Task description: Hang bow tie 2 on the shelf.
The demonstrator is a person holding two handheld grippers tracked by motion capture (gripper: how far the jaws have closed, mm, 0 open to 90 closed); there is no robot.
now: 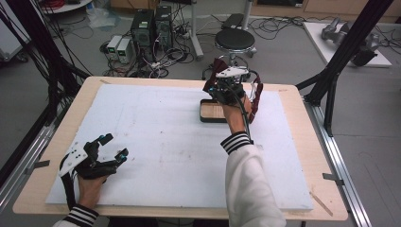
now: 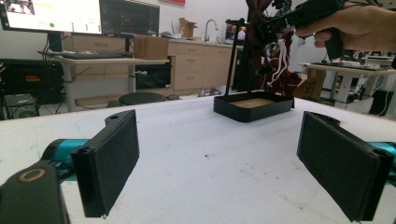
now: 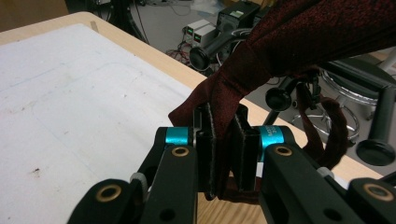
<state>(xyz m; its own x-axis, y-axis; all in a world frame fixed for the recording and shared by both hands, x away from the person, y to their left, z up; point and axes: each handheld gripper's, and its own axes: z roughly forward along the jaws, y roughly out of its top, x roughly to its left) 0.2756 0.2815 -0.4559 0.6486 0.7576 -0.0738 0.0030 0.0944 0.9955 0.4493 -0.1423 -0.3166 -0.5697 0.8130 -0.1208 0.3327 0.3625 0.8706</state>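
The right tool (image 1: 230, 81) is held up over the far side of the worktop (image 1: 42, 179), its 2 jaws pressed together on a fold of dark red cloth (image 3: 299, 37). In the right gripper view the cloth is pinched between the pads and rises up and to the right, and a twisted red cord (image 3: 327, 135) hangs off it beside the jaws. In the high view the cloth (image 1: 255, 97) drapes around the tool, with one strip dangling on its right side down toward the white mat (image 1: 156, 142). From the left gripper view the cloth (image 2: 275, 65) hangs below the right tool (image 2: 299, 16) with some white strands in it, behind a black tray (image 2: 254, 109).

The tray (image 1: 212, 111) sits on the mat just under and to the left of the right tool, and its bottom looks wooden. I cannot tell whether the cloth touches the tray.

The left tool (image 1: 113, 146) rests low at the near left corner of the mat, well apart from the tray. Its 2 jaws are spread wide with nothing between them, as the left gripper view shows, where the pads (image 2: 112, 163) stand far apart over bare mat (image 2: 210, 177).

A black stool (image 1: 235, 40) stands on the floor beyond the worktop.
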